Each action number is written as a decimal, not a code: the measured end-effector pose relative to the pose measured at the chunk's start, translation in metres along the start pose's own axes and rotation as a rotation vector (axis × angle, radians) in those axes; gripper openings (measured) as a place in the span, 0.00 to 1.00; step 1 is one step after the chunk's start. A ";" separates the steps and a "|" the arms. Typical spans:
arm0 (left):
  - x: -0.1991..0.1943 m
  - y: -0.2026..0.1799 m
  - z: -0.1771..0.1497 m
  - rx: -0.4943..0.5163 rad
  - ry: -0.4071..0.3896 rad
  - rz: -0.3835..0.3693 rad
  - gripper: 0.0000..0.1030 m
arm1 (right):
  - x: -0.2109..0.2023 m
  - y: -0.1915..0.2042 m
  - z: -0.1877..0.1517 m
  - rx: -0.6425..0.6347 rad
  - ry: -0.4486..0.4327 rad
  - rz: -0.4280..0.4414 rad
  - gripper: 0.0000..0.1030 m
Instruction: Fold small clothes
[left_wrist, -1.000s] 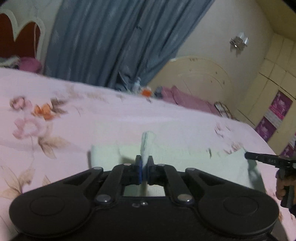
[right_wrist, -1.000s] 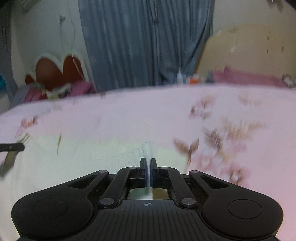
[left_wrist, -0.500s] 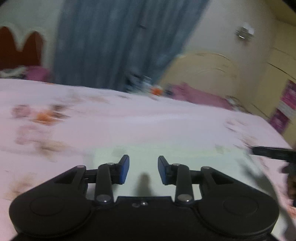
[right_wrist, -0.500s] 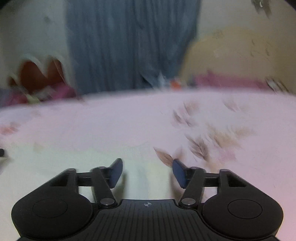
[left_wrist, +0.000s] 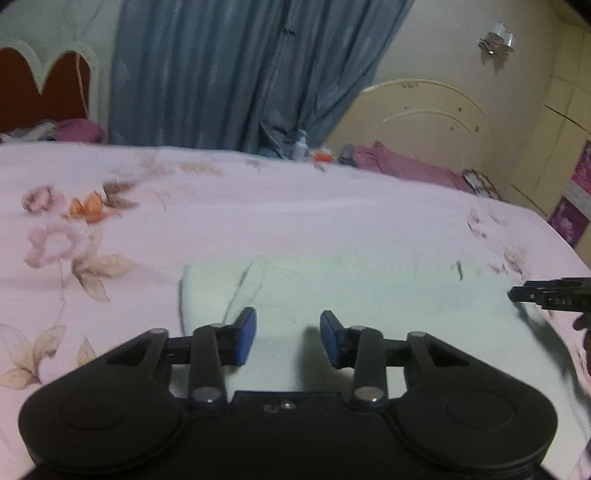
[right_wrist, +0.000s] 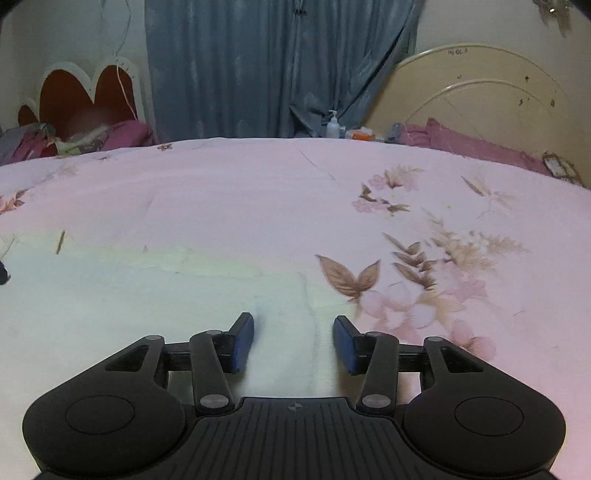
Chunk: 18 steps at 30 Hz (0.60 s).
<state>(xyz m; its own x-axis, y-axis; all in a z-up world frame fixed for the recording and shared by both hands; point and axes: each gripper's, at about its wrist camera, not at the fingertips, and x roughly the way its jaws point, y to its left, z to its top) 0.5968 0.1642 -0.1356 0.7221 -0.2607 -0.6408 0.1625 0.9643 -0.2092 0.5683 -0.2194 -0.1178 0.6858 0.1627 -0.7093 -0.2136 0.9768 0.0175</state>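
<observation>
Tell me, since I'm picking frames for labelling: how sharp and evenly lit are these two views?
Left wrist view: the pale green garment and bedspread are soft with motion blur and dim. Right wrist view: sharper, floral print crisp, fisheye bowing the bed edge; curtain clear.

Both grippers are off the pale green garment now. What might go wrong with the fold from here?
1. The left gripper and right gripper, jaws just opened and empty, hover low over the pale green garment; dipping could snag and undo it.
2. A raised crease near the garment's left end may spring open or fold unevenly.
3. The garment lies on a soft floral bedspread, so a pinch could catch the bedspread too.
</observation>
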 end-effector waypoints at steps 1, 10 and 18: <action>-0.007 -0.012 0.000 0.021 -0.031 -0.009 0.42 | -0.010 0.004 0.002 0.007 -0.022 0.016 0.45; -0.013 -0.097 -0.052 0.206 0.064 -0.075 0.45 | -0.044 0.092 -0.040 -0.181 0.018 0.245 0.45; -0.047 -0.090 -0.044 0.157 0.007 -0.083 0.44 | -0.073 0.082 -0.032 -0.078 0.000 0.243 0.45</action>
<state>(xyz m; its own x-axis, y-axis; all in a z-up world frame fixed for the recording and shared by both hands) 0.5186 0.0873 -0.1190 0.6972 -0.3390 -0.6316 0.3248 0.9349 -0.1433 0.4786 -0.1557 -0.0868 0.6080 0.3910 -0.6910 -0.4251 0.8954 0.1326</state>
